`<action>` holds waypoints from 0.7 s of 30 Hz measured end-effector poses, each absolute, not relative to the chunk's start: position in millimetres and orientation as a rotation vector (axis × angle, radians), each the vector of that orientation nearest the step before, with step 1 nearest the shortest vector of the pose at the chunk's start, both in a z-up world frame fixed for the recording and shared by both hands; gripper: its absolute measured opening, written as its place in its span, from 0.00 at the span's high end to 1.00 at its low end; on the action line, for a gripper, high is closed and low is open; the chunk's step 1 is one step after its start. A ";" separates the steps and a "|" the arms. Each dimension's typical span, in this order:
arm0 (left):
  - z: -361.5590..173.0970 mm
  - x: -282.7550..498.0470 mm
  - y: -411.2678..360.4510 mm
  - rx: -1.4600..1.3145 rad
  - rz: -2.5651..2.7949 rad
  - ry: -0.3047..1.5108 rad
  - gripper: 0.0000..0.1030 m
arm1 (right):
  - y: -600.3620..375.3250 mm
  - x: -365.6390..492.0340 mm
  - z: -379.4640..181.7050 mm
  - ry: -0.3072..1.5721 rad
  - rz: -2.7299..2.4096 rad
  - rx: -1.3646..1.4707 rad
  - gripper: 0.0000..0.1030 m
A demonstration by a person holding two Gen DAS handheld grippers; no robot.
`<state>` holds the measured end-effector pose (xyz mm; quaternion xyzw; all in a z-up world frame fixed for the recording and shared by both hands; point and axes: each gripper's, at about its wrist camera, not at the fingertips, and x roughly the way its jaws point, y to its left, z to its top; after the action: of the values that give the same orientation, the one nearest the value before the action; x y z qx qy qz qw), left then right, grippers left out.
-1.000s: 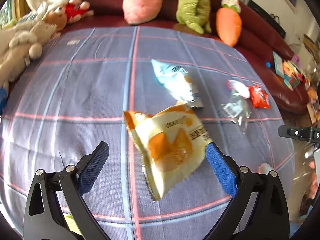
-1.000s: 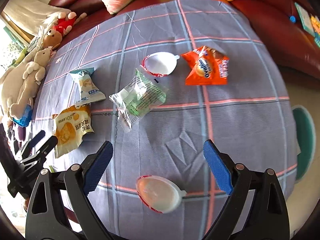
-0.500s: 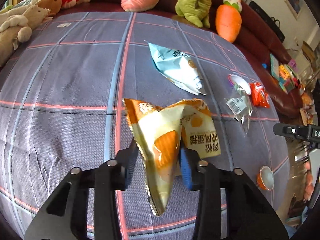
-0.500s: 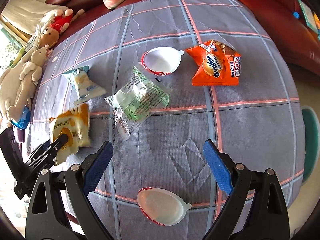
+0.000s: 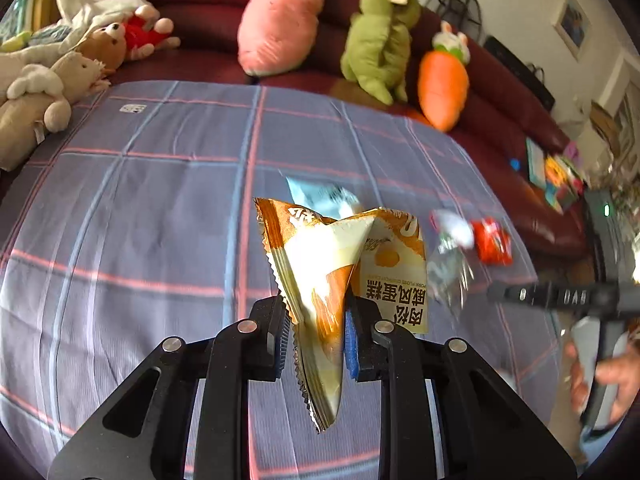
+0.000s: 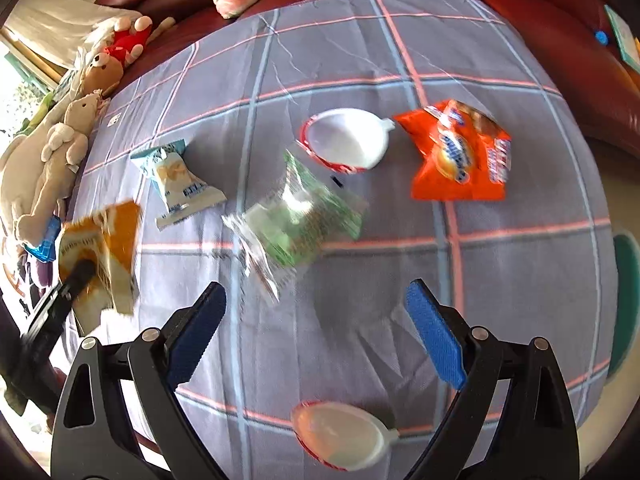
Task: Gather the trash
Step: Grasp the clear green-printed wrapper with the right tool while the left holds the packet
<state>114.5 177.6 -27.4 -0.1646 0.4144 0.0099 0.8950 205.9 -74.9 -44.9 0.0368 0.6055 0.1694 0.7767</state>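
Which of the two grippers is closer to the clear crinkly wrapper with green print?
Right. The right gripper hovers open just short of the clear green-printed plastic wrapper. The left gripper is off to the side, shut on an orange-and-cream snack packet.

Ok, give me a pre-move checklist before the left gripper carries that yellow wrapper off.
1. Left gripper has just been closing; pads pinch the yellow wrapper: ok.
2. Wrapper off the cloth: looks lifted, ok.
3. Grip secure: cannot tell; the wrapper is crumpled and held near one edge.
4. Right gripper open and empty: ok.
5. Trash bin in view: not ok.
6. Remaining trash, such as the orange packet, clear of the left gripper: ok.
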 end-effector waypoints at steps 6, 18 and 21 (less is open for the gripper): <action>-23.2 146.8 192.2 -0.385 0.059 0.830 0.78 | -58.0 233.1 -59.2 1.351 0.331 0.137 0.15; -40.9 175.3 174.3 -0.334 0.022 0.886 0.77 | -59.6 243.8 -87.1 1.414 0.288 0.217 0.15; -43.7 172.2 165.9 -0.333 0.006 0.894 0.77 | -62.8 235.4 -84.6 1.393 0.330 0.217 0.39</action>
<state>172.2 165.9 -43.7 -0.1601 0.4302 0.0028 0.8884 235.4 -62.8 -84.6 0.0992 0.6371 0.1509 0.7493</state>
